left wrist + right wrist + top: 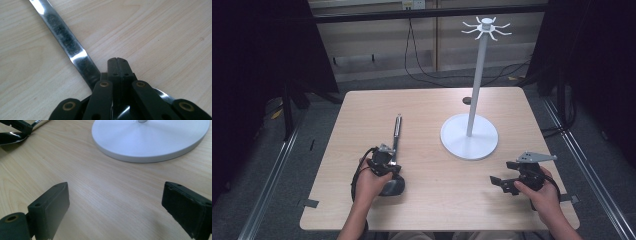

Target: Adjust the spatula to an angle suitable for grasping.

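Your high view looks forward and down over the whole worktop (432,105); your left tool (117,60) camera sits close above the wood; your right tool (115,202) camera faces the stand's white base (150,140), shared with the high view.

Table (432,105): light wood, rectangular.
Floor (312,125): grey.
Cables (417,60): black, hanging along the back wall (377,40).

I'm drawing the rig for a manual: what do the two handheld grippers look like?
Both are black. The left gripper has flat link arms with brass-coloured rivets, and a black cable loops from it. The right gripper has blocky rectangular jaws with small screw holes, and a grey three-cornered plate on top. The forearms are bare, with no sleeves.
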The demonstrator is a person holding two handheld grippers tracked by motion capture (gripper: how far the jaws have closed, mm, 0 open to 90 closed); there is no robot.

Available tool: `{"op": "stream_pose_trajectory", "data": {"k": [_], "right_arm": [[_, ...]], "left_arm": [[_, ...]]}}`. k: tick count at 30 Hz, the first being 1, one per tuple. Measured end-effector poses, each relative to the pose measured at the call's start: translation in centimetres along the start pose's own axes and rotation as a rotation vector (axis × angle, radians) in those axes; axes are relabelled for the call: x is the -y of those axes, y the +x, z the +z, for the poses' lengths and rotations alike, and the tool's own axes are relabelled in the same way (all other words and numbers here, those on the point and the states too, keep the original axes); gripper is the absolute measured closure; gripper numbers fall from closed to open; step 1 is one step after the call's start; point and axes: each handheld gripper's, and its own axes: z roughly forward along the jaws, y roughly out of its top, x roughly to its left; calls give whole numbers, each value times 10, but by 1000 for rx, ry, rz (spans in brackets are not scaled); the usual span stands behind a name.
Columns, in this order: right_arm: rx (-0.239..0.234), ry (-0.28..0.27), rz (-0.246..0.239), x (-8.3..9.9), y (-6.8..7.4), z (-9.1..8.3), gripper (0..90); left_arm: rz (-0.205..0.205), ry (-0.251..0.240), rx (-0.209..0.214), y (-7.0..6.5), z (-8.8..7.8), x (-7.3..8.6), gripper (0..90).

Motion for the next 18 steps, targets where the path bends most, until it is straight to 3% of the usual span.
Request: {"op": "stream_pose_trajectory", "data": {"k": [7, 10, 11, 13, 18], "right_arm": [[-19, 9, -14, -6, 4, 9, 74], [-27, 8, -23, -7, 5, 11, 74], [-30, 10, -22, -8, 6, 13, 74], [-33, 13, -25, -9, 6, 14, 74], [-36, 14, -29, -10, 7, 16, 74]], "left_arm": [[-12, 14, -20, 4, -8, 7, 900], [-26, 13, -31, 8, -12, 11, 900], [-51, 0, -32, 11, -14, 14, 900], [-53, 4, -53, 13, -16, 16, 900], [-66, 5, -58, 18, -20, 19, 900]]}}
